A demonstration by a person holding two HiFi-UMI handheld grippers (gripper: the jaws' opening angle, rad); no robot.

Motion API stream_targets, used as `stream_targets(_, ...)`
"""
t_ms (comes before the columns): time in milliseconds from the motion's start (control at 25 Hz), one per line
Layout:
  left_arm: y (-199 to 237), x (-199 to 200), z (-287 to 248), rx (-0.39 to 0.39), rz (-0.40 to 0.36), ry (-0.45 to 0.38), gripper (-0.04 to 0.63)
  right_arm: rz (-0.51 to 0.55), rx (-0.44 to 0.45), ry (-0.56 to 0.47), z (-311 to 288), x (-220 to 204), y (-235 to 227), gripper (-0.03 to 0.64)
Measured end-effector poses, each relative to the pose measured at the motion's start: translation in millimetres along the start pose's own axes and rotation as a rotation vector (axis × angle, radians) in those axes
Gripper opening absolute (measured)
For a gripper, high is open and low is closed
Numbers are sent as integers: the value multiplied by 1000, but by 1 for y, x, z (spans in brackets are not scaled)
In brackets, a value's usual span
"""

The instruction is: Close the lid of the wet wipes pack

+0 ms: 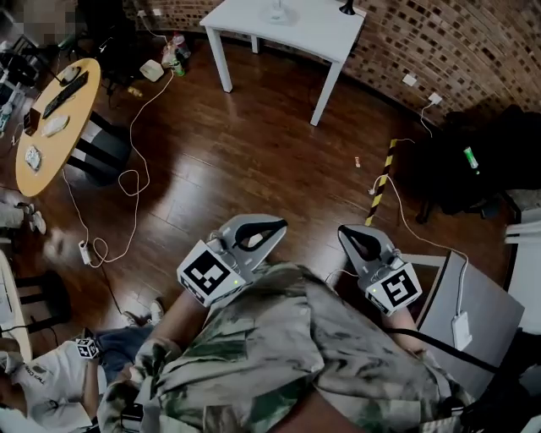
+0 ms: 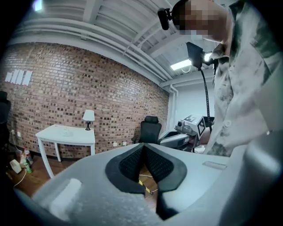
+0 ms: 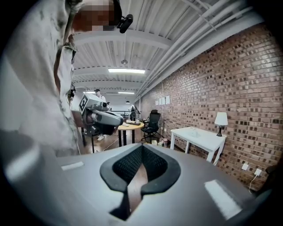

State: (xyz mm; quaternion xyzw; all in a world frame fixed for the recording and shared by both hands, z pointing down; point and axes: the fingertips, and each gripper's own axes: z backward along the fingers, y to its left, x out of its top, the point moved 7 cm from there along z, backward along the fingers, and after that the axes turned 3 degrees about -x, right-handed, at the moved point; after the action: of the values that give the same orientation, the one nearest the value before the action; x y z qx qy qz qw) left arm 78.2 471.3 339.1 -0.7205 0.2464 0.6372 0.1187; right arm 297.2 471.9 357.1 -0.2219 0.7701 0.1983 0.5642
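No wet wipes pack shows in any view. The left gripper [image 1: 269,227] and the right gripper [image 1: 348,235] are held close against the person's camouflage shirt [image 1: 279,347], high above the wooden floor. In the left gripper view the left gripper [image 2: 143,150] has its black pads pressed together at the tips with nothing between them. The right gripper [image 3: 141,152] is likewise shut and empty. Each gripper shows in the other's view: the right gripper [image 2: 191,128] and the left gripper [image 3: 101,117].
A white table [image 1: 287,25] stands by the brick wall, with a small lamp [image 2: 88,116] on it. A round wooden table [image 1: 59,118] is at far left. Cables [image 1: 131,182] and a black-yellow strip [image 1: 382,182] lie on the floor. A grey case [image 1: 473,313] sits at right.
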Motion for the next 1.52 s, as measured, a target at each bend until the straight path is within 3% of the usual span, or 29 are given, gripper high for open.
stream_targets(400, 111, -6, 64, 50, 61, 11, 0, 24, 56, 23, -123, 34, -3, 5)
stream_targets(720, 172, -7, 66, 90, 86, -9, 0, 21, 91, 54, -184, 44, -34, 5)
stream_targets(960, 240, 4, 36, 145, 75, 28, 0, 2, 125, 20, -241, 54, -99, 5)
stream_targets(1200, 318, 46, -12, 168, 49, 56, 0, 11, 148, -19, -289, 73, -179, 5)
stream_targets(1320, 357, 74, -49, 166, -7, 21, 0, 19, 138, -50, -306, 79, -225, 5)
stream_targets(1520, 400, 77, -102, 136, -9, 82, 0, -5, 113, -18, -327, 59, -283, 5)
